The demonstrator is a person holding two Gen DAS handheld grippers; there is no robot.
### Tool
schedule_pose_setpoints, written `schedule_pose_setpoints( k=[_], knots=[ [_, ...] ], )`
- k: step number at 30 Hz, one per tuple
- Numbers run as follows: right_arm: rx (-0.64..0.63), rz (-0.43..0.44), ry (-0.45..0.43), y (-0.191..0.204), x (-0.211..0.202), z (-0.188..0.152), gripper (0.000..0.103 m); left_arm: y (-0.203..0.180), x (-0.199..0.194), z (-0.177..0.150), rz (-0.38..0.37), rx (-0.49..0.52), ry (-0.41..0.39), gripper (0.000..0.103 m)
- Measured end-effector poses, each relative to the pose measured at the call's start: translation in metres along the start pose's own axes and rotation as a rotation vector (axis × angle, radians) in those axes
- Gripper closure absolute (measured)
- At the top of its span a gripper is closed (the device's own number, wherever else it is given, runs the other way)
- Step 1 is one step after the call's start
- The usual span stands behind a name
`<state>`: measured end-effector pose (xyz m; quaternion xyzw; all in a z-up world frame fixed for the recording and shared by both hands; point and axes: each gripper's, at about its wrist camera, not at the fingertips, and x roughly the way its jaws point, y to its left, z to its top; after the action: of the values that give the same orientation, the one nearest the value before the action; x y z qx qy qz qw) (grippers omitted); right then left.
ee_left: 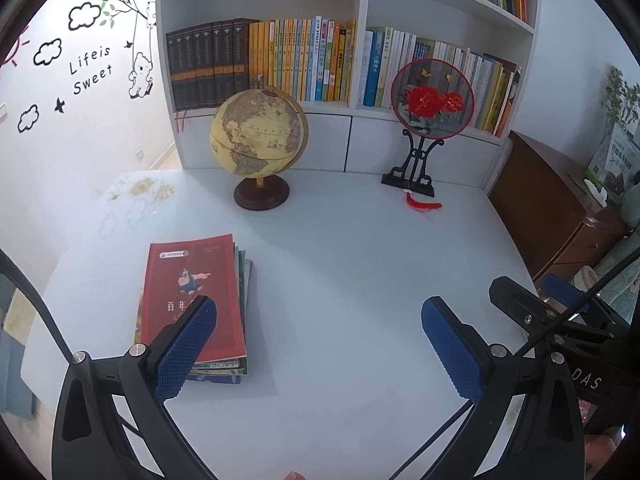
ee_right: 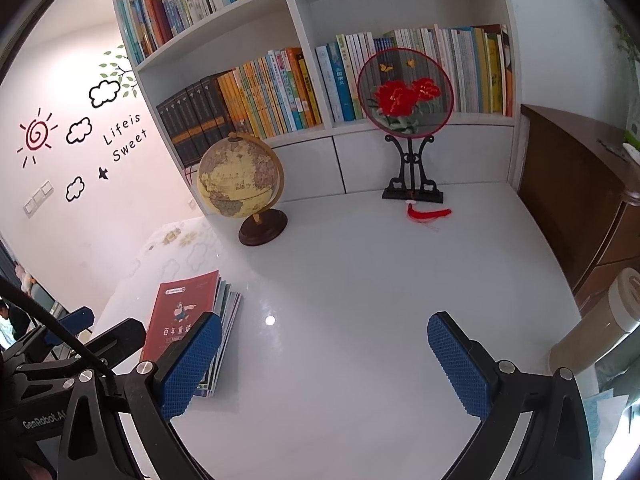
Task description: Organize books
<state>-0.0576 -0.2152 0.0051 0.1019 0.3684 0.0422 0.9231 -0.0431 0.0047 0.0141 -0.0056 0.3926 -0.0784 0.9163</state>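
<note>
Both grippers, left gripper (ee_left: 319, 320) and right gripper (ee_right: 324, 336), gape wide, empty.

This is a home study, likely a child's room. A tall white bookcase (ee_left: 360, 40) packed with colourful upright books rises behind a glossy white desk (ee_left: 360, 260). On the desk stand a yellowish antique-style globe on a dark wooden base (ee_left: 258, 136) and a round embroidered fan with red flowers on a black stand (ee_left: 432, 100). Black cartoon wall stickers (ee_left: 90, 68) (clouds, a bear on a swing, "Life is Sweet") decorate the pale wall, and a dark brown wooden cabinet (ee_right: 572, 200) stands beside the desk.
</note>
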Motion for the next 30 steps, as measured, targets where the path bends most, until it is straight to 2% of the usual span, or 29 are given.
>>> schedule_pose_setpoints(
  k=[11,30],
  knots=[
    [0.009,-0.003,-0.007,-0.001,0.002,-0.001,0.000,0.003,0.006,0.001,-0.004,0.006,0.001,0.001],
    [0.039,0.009,0.036,-0.001,0.013,-0.003,0.000,0.006,0.010,-0.006,0.002,0.012,-0.004,0.001]
  ],
)
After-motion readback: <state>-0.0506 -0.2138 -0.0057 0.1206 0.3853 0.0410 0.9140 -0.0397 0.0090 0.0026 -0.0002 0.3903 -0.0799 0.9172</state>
